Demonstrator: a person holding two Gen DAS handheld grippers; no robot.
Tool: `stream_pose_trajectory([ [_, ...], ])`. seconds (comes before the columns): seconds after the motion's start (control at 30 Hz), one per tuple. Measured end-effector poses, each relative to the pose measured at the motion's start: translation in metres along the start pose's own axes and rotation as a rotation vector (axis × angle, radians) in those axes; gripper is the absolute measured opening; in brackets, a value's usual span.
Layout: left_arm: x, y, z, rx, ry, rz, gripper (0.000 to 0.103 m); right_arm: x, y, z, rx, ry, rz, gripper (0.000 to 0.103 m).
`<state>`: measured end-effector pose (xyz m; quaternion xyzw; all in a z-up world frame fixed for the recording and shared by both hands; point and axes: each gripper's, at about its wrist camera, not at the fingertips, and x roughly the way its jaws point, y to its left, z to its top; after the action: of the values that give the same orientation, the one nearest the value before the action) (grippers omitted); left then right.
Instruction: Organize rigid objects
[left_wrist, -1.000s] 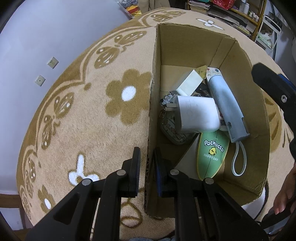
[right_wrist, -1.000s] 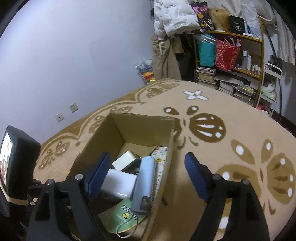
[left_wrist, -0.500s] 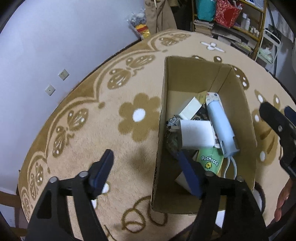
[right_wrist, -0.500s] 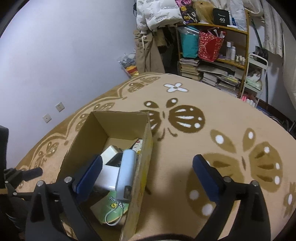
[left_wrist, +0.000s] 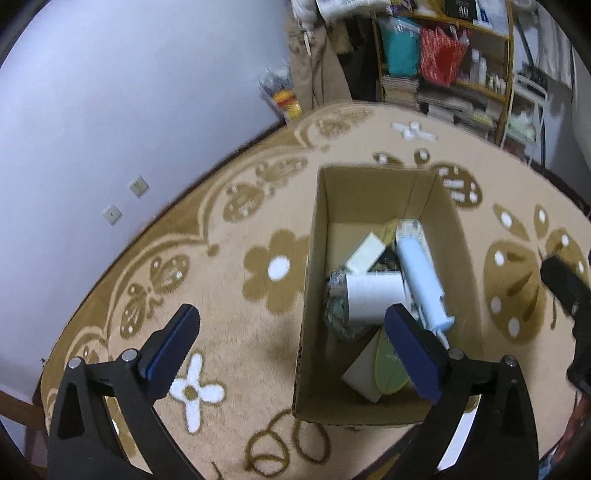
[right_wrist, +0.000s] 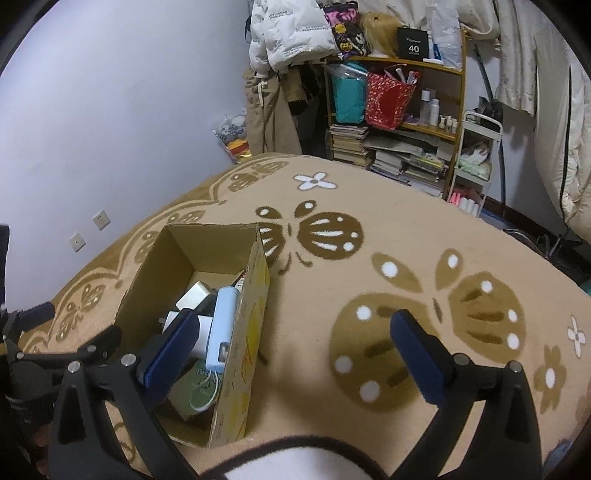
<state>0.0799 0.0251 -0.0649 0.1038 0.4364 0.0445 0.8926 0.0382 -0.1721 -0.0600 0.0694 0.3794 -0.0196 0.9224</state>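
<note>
Cardboard fills the centre of my left view: the box (left_wrist: 384, 295) stands open on the patterned blanket (left_wrist: 229, 280), holding the pale blue bottle (left_wrist: 421, 284), a white block (left_wrist: 373, 297) and a green card (left_wrist: 388, 369). A second ago my left claw (left_wrist: 291, 347) pinched the box's left wall; its jaws have just been opening and now gape, empty. My right claw (right_wrist: 291, 343) is spread wide too, holding nothing. I judge the box placed and the sorting nearly finished.
</note>
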Motion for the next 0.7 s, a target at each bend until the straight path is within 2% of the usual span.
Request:
stream_pose_trajectory([
  [0.17,-0.033,-0.001,-0.001,-0.009,-0.133,-0.007,0.100,-0.017,-0.003,-0.007,-0.004,-0.015,-0.014,0.103],
  [0.3,-0.055,0.000,-0.008,-0.004,-0.160,-0.053,0.100,-0.035,-0.007,-0.015,0.013,-0.040,0.003,0.103],
  [0.47,-0.081,0.000,-0.016,0.018,-0.219,-0.045,0.100,-0.059,-0.011,-0.022,0.014,-0.081,-0.015,0.103],
  [0.7,-0.104,0.006,-0.033,-0.020,-0.264,-0.082,0.100,-0.084,-0.018,-0.033,0.034,-0.116,0.001,0.103],
])
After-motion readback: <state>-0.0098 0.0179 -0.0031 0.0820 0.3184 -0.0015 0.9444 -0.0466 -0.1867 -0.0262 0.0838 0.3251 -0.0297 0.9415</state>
